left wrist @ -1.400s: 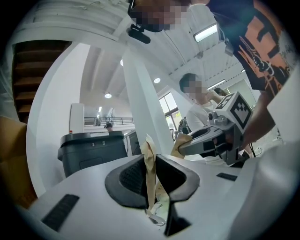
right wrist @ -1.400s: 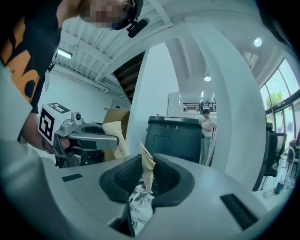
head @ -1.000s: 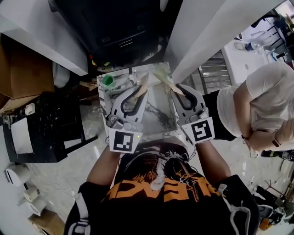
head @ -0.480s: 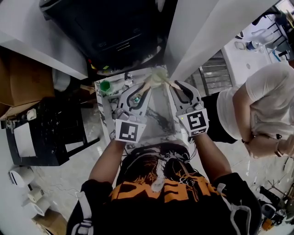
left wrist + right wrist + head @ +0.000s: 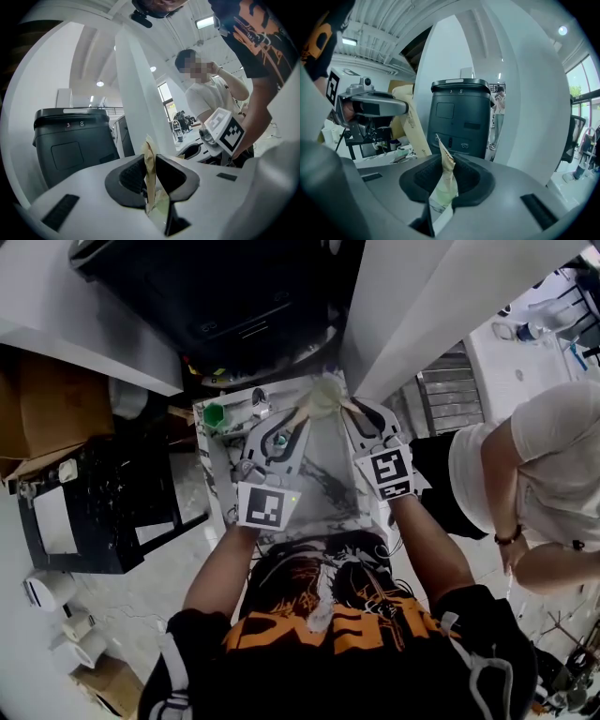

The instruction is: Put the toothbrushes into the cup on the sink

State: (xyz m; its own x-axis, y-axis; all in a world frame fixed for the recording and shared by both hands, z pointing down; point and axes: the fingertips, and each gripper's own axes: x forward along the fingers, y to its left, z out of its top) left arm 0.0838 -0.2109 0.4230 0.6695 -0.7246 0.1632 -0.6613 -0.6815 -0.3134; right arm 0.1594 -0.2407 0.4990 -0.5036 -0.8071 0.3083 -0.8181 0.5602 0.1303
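Note:
A tan paper toothbrush package (image 5: 322, 399) hangs above the back of the marble sink counter (image 5: 328, 486), stretched between both grippers. My left gripper (image 5: 293, 423) is shut on its tan end (image 5: 150, 161). My right gripper (image 5: 352, 412) is shut on its paler, torn end (image 5: 445, 176). In the left gripper view the right gripper's marker cube (image 5: 226, 130) shows close by; in the right gripper view the left gripper (image 5: 370, 105) holds the tan strip (image 5: 412, 126). A green cup (image 5: 215, 414) stands at the counter's back left corner. The toothbrush itself is hidden inside the wrapper.
A faucet-like fitting (image 5: 260, 401) stands just right of the cup. A dark bin-like unit (image 5: 234, 296) and a white column (image 5: 441, 296) rise behind the counter. Another person (image 5: 544, 456) stands at the right. A black cart (image 5: 103, 512) and a cardboard box (image 5: 47, 409) are at the left.
Both grippers have moved toward the back of the counter and closer together, still holding the package. The right gripper's marker cube has turned and shifted left.

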